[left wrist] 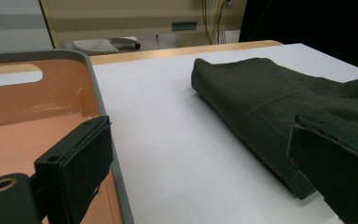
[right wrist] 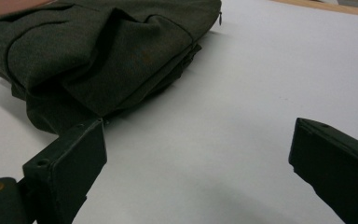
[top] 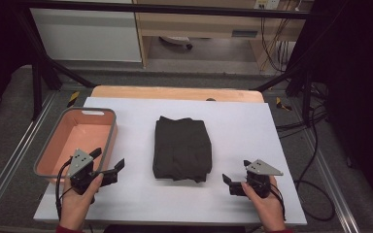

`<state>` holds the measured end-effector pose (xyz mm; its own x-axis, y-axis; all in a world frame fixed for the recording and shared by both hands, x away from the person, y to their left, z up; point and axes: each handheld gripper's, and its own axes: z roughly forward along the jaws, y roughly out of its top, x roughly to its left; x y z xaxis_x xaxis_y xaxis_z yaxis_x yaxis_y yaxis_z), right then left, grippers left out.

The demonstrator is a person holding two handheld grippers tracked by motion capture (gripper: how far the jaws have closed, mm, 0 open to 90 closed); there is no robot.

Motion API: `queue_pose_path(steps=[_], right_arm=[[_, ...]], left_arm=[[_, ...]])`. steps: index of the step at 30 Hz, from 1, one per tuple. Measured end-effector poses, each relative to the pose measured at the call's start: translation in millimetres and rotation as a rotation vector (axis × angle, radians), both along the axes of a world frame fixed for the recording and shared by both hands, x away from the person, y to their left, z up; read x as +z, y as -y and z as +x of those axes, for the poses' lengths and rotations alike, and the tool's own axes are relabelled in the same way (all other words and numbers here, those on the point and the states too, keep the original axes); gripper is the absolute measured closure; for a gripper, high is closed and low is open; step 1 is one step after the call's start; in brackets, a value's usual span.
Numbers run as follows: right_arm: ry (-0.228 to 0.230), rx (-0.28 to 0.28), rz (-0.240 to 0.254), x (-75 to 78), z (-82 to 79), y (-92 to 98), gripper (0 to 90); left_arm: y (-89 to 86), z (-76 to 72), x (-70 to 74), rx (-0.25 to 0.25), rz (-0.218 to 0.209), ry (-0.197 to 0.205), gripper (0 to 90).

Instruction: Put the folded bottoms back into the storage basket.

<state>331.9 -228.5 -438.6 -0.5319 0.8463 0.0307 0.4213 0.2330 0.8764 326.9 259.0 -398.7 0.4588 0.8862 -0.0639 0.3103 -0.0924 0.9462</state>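
Observation:
A folded dark green garment [top: 182, 148] lies in the middle of the white table top [top: 233, 126]. It appears ahead and to the right in the left gripper view [left wrist: 279, 102] and at the upper left in the right gripper view [right wrist: 98, 51]. My left gripper [top: 108, 161] is held near the table's front, between the garment and a bin, its jaws wide apart with nothing between them. My right gripper [top: 237, 171] sits to the right of the garment's near corner, open and empty as well.
A salmon-coloured bin with a grey rim [top: 108, 138] stands at the table's left side, with nothing inside it [left wrist: 32, 107]. A wooden strip [top: 175, 92] runs along the far edge. Black frame bars and cables [top: 315, 160] flank the table.

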Motion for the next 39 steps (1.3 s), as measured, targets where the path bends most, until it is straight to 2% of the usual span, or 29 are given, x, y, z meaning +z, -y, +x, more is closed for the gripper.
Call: queue_pose_path(steps=[4, 15, 19, 28, 39], right_arm=[[0.009, 0.004, -0.001, 2.8, -2.3, -2.6, 5.1], [0.003, 0.034, 0.003, 8.7, -7.0, -14.1, 4.2], [-0.024, 0.047, -0.021, 7.4, -7.0, -22.5, 5.0], [-0.061, 0.084, -0.028, 6.5, -8.1, -36.7, 7.9], [-0.122, 0.164, -0.049, -1.7, -8.9, -52.3, 30.2]], left_arm=[[-2.4, -0.7, 0.4, 0.005, -0.031, 0.006, 7.1], [-2.5, -0.2, -1.0, 0.006, -0.029, 0.011, 7.0], [-2.1, 0.0, -1.5, 0.01, -0.032, 0.011, 6.9], [-0.3, 0.3, -2.1, 0.005, -0.036, 0.008, 6.7], [1.4, 0.1, -2.4, 0.004, -0.028, 0.008, 6.8]])
